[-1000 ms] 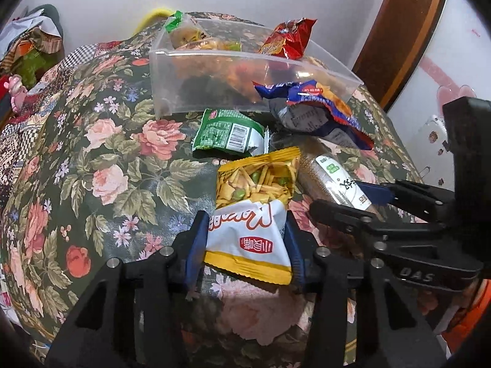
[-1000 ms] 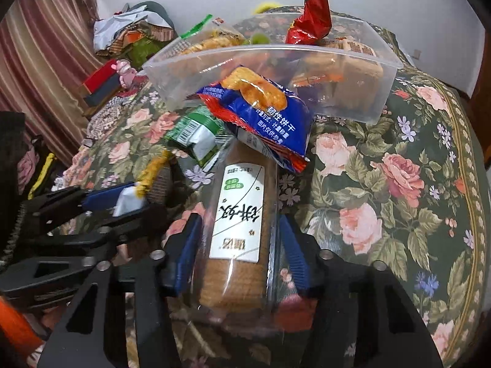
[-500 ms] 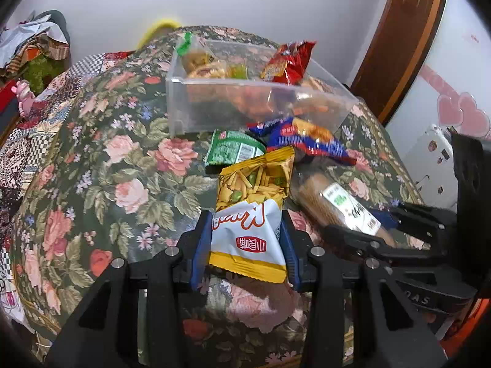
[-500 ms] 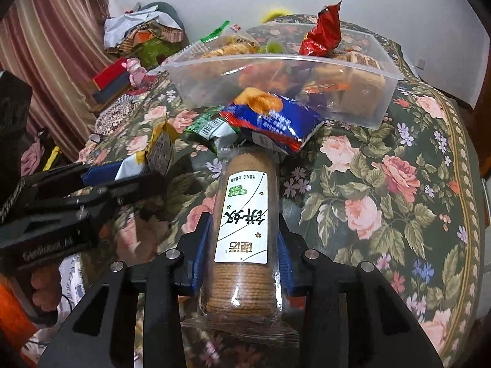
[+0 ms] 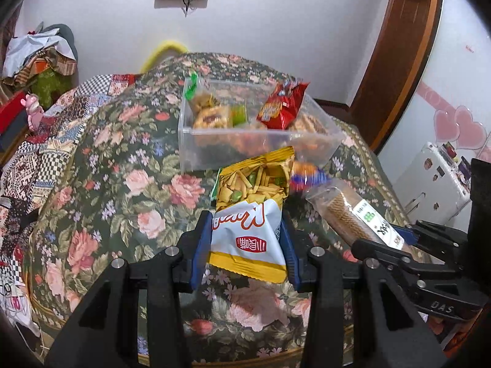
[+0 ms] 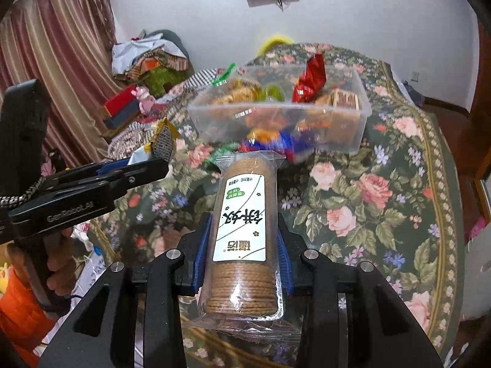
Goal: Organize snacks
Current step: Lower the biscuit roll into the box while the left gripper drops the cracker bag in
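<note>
Two packs were up off the flowered table (image 6: 408,190), short of the clear bin (image 6: 353,128). The biscuit sleeve (image 6: 242,233), the larger, looked stiff but brittle and slippery in its film; the right gripper (image 6: 242,245) clenched it across the middle. The chip bag (image 5: 248,214), light, soft and crushable, sat gently pinched at its lower half in the left gripper (image 5: 245,245).
</note>
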Motion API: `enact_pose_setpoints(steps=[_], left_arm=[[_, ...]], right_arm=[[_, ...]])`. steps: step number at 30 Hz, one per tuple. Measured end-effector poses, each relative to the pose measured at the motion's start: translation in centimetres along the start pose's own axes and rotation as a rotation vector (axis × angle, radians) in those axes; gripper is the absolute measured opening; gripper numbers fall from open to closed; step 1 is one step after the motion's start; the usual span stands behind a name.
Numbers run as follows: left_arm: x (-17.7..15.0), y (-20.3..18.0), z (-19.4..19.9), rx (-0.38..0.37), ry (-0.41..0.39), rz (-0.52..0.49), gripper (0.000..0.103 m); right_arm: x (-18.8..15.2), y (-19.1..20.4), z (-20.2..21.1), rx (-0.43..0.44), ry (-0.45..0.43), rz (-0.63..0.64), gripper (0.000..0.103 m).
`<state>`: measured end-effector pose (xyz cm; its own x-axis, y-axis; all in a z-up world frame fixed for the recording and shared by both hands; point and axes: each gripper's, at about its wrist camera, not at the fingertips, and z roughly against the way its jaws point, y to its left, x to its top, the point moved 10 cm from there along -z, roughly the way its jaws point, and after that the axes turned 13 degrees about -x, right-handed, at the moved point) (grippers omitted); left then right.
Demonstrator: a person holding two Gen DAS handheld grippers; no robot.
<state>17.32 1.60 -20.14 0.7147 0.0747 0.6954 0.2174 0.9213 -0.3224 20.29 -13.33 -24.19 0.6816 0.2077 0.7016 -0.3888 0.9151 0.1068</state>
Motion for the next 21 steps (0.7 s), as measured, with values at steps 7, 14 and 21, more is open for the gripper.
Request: enact_pose_setpoints(steps=[7, 14, 21], left_arm=[[2.3, -0.2, 0.7, -0.006, -0.038, 0.000, 0.042], [5.2, -0.4, 0.1, -0.002, -0.070, -0.020, 0.042], [8.9, -0.7, -1.7, -0.010, -0.092, -0.047, 0.042]], right_arm=[[2.9, -0.6, 2.0, -0.017, -0.076, -0.002, 0.035], [5.7, -3.3, 1.7, -0.074, -0.122, -0.045, 0.035], [9.0, -6.2, 1.0, -0.124, -0.171, -0.102, 0.035]])
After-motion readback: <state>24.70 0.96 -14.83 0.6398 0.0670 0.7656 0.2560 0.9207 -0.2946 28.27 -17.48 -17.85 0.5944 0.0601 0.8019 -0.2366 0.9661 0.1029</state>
